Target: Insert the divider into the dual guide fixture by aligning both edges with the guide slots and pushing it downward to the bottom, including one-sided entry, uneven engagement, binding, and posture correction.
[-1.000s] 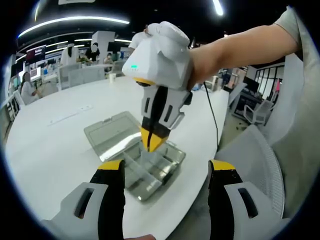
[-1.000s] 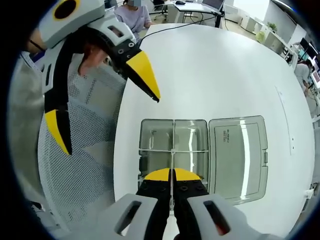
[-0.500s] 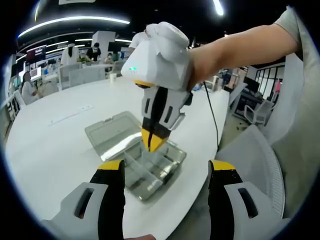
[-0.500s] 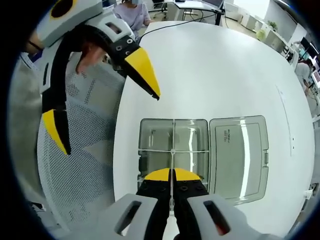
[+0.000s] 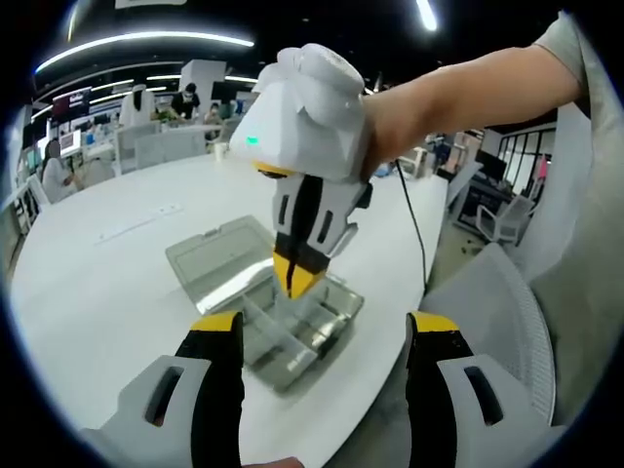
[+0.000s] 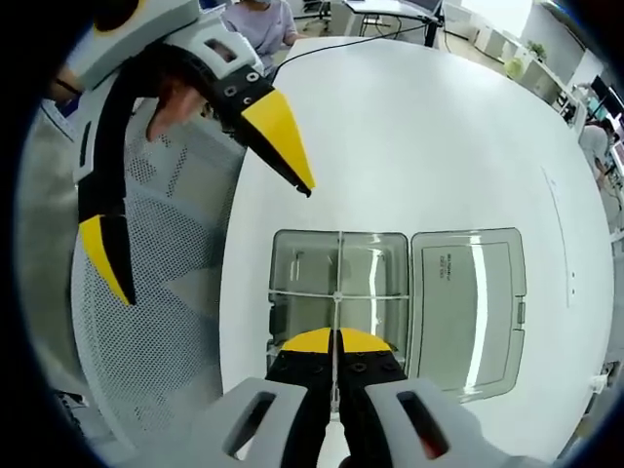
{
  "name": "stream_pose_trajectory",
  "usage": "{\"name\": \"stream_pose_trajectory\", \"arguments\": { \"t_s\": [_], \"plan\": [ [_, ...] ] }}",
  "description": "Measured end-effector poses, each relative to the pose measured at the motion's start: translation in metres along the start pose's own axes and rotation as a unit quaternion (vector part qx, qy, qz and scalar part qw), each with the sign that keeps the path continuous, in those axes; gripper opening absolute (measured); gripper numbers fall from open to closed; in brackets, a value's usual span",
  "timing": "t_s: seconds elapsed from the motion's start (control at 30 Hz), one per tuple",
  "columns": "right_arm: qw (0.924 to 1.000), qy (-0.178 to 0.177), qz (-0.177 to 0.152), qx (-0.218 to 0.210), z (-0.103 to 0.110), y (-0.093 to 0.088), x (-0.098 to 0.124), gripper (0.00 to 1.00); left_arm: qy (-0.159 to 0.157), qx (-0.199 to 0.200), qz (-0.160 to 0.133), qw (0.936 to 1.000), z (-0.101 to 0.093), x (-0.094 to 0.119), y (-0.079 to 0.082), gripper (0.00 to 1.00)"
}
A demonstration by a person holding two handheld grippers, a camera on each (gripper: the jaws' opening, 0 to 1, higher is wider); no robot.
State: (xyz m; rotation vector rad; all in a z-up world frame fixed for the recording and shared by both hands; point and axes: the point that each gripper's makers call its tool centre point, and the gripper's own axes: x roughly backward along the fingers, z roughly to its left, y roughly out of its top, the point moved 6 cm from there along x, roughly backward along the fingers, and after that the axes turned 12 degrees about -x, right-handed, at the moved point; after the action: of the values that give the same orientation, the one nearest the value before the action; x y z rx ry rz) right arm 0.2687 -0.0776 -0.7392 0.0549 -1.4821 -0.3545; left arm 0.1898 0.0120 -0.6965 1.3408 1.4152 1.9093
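Note:
A clear grey compartment box (image 5: 317, 327) lies on the white table, its lid (image 5: 210, 255) folded open beside it. My right gripper (image 5: 295, 281) comes down from above, shut on a thin clear divider (image 6: 336, 271). The divider shows edge-on, running along the box's (image 6: 302, 278) middle line and crossing a transverse wall. Its lower edge is hard to make out. In the right gripper view my right gripper (image 6: 334, 341) has its yellow tips pressed together. My left gripper (image 5: 324, 327) stands open near the table's edge, short of the box and holding nothing, and appears again as the left gripper (image 6: 205, 239).
The round white table (image 6: 439, 146) has free room beyond the lid (image 6: 468, 302). A white mesh chair (image 6: 156, 322) stands close to the table's edge by the box. A black cable (image 5: 417, 229) crosses the table. Desks and people are far behind.
The right gripper's body has tipped slightly over the box while its tips stay at the same spot. The left gripper has held its place.

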Motion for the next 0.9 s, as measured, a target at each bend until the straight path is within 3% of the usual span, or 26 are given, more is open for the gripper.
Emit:
{"name": "stream_pose_trajectory", "arguments": {
  "t_s": [0.9],
  "plan": [
    [1.0000, -0.001, 0.009, -0.001, -0.004, -0.008, -0.031, 0.00, 0.003, 0.005, 0.003, 1.0000, -0.001, 0.003, -0.003, 0.67]
  ]
}}
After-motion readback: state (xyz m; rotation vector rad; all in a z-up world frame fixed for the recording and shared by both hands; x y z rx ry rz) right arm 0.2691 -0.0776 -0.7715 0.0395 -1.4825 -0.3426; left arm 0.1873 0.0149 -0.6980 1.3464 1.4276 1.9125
